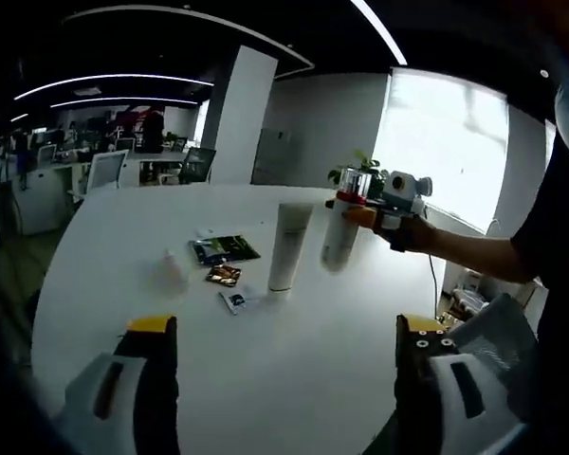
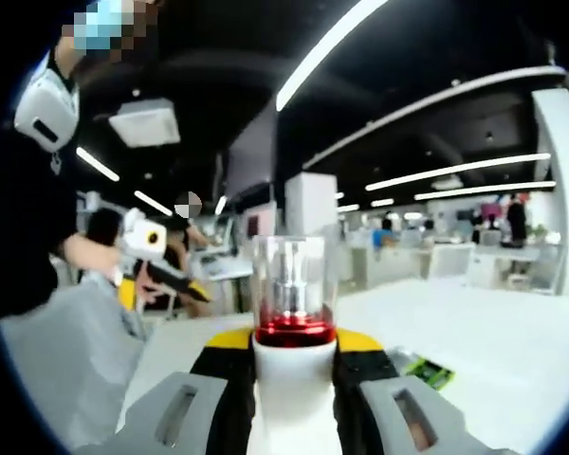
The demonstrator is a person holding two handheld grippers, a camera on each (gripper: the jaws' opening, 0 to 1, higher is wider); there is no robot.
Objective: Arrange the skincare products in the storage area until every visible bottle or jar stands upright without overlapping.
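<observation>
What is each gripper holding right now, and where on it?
The right gripper clamps the white pump bottle at its shoulder, just below the red collar. The left gripper is open, holding nothing.

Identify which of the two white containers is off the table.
The bottle with the clear cap, clamped in the right gripper. The plain tube stands on the table.

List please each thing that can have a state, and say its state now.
white tube: upright on the table, untouched
pump bottle: clear cap on, held off the table
right claw: shut on pump bottle
left claw: open, holds nothing
small clear bottle: too blurred to tell
sachets: lying flat
</observation>
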